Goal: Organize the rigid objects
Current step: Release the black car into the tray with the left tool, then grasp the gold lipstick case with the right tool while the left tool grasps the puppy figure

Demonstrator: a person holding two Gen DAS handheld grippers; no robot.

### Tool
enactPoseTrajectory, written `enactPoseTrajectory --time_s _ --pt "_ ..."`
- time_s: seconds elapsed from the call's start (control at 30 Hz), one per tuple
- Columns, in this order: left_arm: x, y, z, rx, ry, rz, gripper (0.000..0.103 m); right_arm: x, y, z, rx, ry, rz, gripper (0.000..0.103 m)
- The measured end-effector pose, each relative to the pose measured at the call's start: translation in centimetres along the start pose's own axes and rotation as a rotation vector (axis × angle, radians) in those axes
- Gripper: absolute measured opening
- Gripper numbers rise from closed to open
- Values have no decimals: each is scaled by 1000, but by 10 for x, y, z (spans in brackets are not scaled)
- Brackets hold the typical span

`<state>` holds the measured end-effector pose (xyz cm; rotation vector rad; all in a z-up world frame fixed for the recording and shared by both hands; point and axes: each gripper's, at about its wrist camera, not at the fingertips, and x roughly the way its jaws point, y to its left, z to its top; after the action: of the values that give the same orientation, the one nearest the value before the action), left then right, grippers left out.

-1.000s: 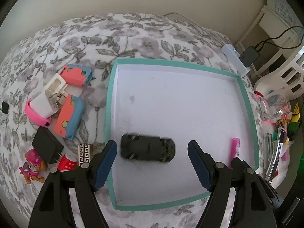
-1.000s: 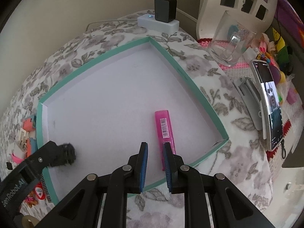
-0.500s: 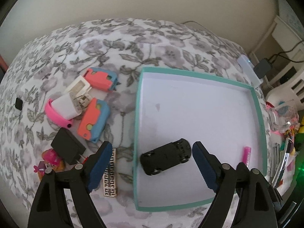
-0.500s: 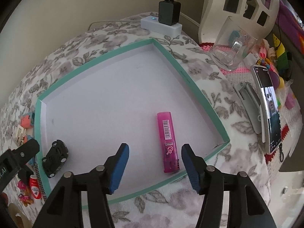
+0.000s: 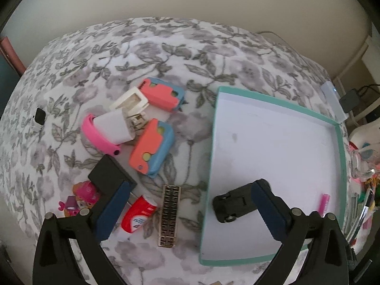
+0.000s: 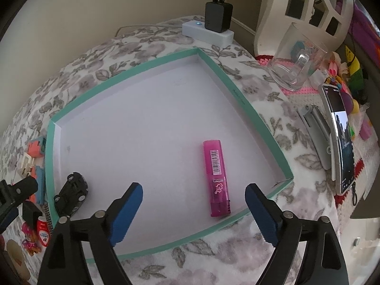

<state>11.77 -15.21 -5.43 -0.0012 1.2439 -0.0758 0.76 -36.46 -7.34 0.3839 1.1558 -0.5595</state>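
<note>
While both jaws are opening, grippers pointing steeply down, nothing held

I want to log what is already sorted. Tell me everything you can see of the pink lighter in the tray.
The pink lighter is a slim, translucent magenta plastic stick with a white barcode label and pale lettering on its upper face, and a ribbed end nearest the camera. It lies flat on the white floor of the teal-rimmed tray, close to the right wall and near the front corner. Nothing grips it; the right gripper hangs above, its jaws opening.
</note>
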Motion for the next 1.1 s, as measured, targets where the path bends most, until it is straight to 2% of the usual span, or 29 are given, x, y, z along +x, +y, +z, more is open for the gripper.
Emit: enactPoseTrajectory --time_s 0.1,0.27,0.4,0.6,0.77,0.9,1.0,1.1 --pt "3 6 0 -15 8 8 102 1 3 0 -13 1 14 102" --pt "5 23 3 -65 13 23 102 -1 12 -1 -44 -10 34 103" --pt "0 37 7 -105 -6 5 102 -4 20 -2 -57 -24 79 103" --pt "-26 68 18 -177 -119 0 103 -29 39 -1 -73 -117 122 103" --pt "-49 97 24 -210 -202 26 103 -49 56 -2 -63 -158 271 103" --pt "-60 125 26 -271 -233 24 103 -63 77 -6 -97 -177 309 103" --pt "-71 146 25 -309 -267 56 103 -71 96 -12 -144 -175 366 103" --pt "-85 164 24 -330 -316 103 103 -76 118 -19 -201 -171 364 103"
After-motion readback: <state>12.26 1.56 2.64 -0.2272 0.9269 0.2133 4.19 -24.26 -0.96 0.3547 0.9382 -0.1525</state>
